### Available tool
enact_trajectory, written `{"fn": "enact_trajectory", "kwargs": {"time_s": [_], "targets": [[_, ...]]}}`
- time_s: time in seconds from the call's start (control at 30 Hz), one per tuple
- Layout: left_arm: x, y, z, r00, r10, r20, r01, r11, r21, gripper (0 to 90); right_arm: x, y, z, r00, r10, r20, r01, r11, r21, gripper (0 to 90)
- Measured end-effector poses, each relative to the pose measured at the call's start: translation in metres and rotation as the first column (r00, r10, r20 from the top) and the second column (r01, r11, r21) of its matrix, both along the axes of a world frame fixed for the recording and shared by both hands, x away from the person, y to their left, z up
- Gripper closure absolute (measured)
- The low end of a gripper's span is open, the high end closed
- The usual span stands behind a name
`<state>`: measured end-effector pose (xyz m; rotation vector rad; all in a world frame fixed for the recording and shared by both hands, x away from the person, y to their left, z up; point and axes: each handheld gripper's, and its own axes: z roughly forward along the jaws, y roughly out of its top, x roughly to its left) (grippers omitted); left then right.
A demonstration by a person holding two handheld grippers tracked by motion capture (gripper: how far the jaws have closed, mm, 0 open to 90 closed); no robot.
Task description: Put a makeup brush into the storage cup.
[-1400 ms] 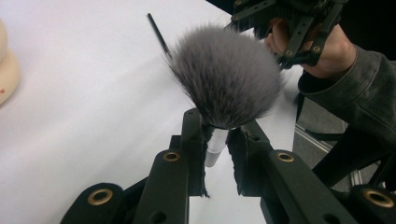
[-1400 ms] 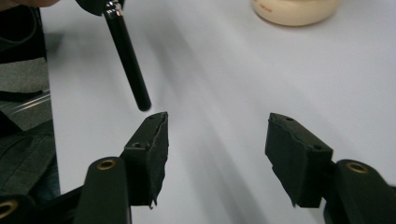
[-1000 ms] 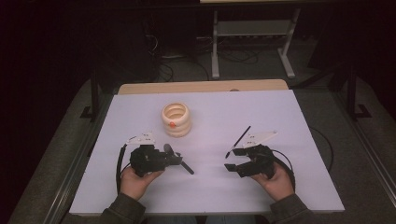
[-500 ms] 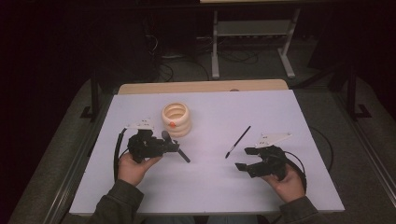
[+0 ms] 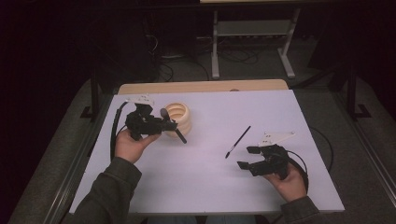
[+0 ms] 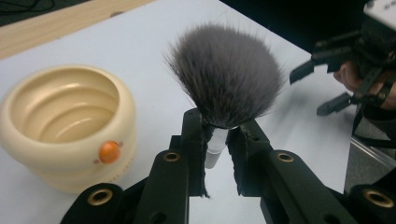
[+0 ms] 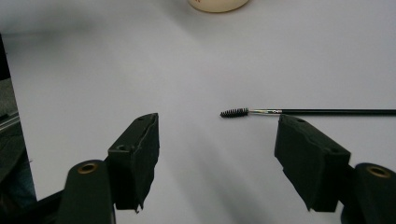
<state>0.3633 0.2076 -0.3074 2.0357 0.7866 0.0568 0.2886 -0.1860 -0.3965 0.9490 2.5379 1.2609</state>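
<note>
Moved since half a second ago, the left gripper has lifted toward the far left of the table and now sits just beside the cream ribbed pot. Its jaws are clenched on the pale neck of a fluffy grey brush, whose bristles fan out just beyond the jaw tips, while the dark handle sticks out below. The pot stands off the left jaw. The right gripper has drawn back toward the near edge, jaws spread wide and released. A thin black spoolie wand lies flat just ahead of the right jaw, untouched.
</note>
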Motion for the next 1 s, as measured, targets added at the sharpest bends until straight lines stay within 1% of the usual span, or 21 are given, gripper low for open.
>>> {"fn": "enact_trajectory", "kwargs": {"time_s": [0.07,0.1,0.2,0.27,0.33,0.4,0.47,0.6,0.63,0.77,0.87,0.93,1.0], "targets": [[0.005,0.001,0.004,0.9999,0.012,0.001,-0.012,0.9999,0.004,76.4,0.001,-0.001,-0.001,1.0000,0.000,0.001,0.000,1.0000,-0.005,29.7],[0.008,0.001,0.006,0.9999,0.017,-0.001,-0.017,0.9998,0.003,76.4,0.000,-0.001,0.000,1.0000,-0.006,-0.005,0.006,1.0000,-0.003,29.7],[0.016,0.003,0.013,0.9994,0.033,-0.006,-0.033,0.9994,0.009,76.4,0.001,-0.002,0.001,1.0000,-0.007,0.001,0.007,1.0000,0.001,29.7],[0.021,0.004,0.016,0.9989,0.047,-0.003,-0.047,0.9985,0.027,76.4,0.000,-0.002,0.002,1.0000,-0.008,0.002,0.008,1.0000,0.004,30.1],[0.026,0.005,0.019,0.9980,0.063,-0.007,-0.063,0.9976,0.028,76.4,0.000,-0.002,0.002,1.0000,-0.008,0.005,0.007,1.0000,0.004,30.2],[0.031,0.007,0.021,0.9968,0.079,-0.012,-0.078,0.9968,0.018,76.4,0.001,-0.002,0.001,1.0000,-0.005,0.004,0.005,1.0000,0.001,30.2],[0.036,0.009,0.022,0.9954,0.094,-0.017,-0.094,0.9954,0.020,76.4,0.001,-0.002,0.001,1.0000,-0.006,0.000,0.006,1.0000,0.003,30.2],[0.044,0.010,0.026,0.9940,0.105,-0.029,-0.105,0.9942,0.026,76.4,0.001,-0.002,0.001,1.0000,-0.007,0.001,0.007,1.0000,-0.001,30.0],[0.046,0.010,0.027,0.9936,0.109,-0.029,-0.109,0.9937,0.027,76.4,0.002,-0.003,0.001,1.0000,-0.005,0.008,0.005,1.0000,-0.001,29.9],[0.053,0.010,0.033,0.9916,0.128,-0.023,-0.127,0.9910,0.043,76.4,0.002,-0.004,0.001,0.9999,-0.010,0.005,0.010,0.9999,0.007,29.9],[0.057,0.011,0.036,0.9896,0.142,-0.021,-0.142,0.9892,0.037,76.4,0.003,-0.004,0.001,0.9999,-0.013,0.000,0.013,0.9999,0.007,29.8],[0.058,0.011,0.037,0.9882,0.153,-0.012,-0.152,0.9873,0.046,76.3,0.002,-0.005,0.002,0.9999,-0.013,0.007,0.013,0.9999,0.009,29.9],[0.060,0.012,0.038,0.9857,0.168,-0.012,-0.167,0.9850,0.042,76.4,0.003,-0.005,0.002,0.9998,-0.017,0.004,0.017,0.9998,0.012,29.9]]}}
